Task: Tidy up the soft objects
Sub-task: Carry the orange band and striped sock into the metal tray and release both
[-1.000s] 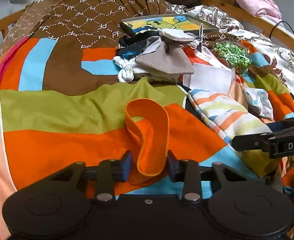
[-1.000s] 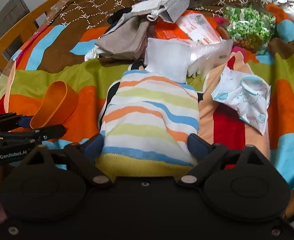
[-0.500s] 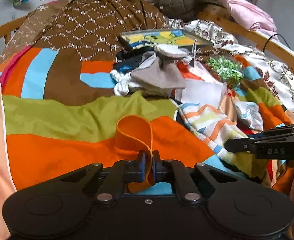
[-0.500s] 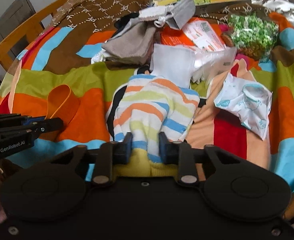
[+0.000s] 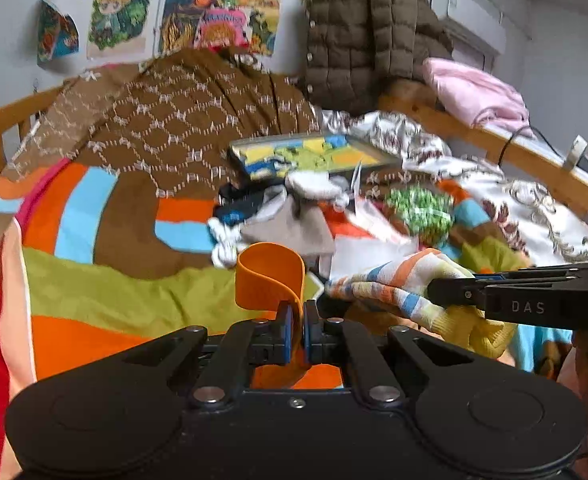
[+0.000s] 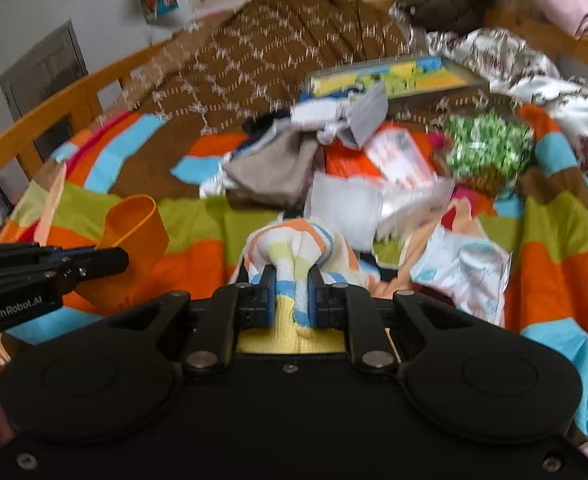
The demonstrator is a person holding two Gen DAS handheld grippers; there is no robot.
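"DAS" is showing in pale letters on the right gripper (side view); "GenRobot.AI" is showing on the left gripper.

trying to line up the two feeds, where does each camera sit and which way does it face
Left wrist: on the left gripper, facing up the bed; it pinches the orange band.
Right wrist: on the right gripper, same heading; its jaws are closing on the striped sock.
Shared: both items, each other's gripper, the grey cloth pile.
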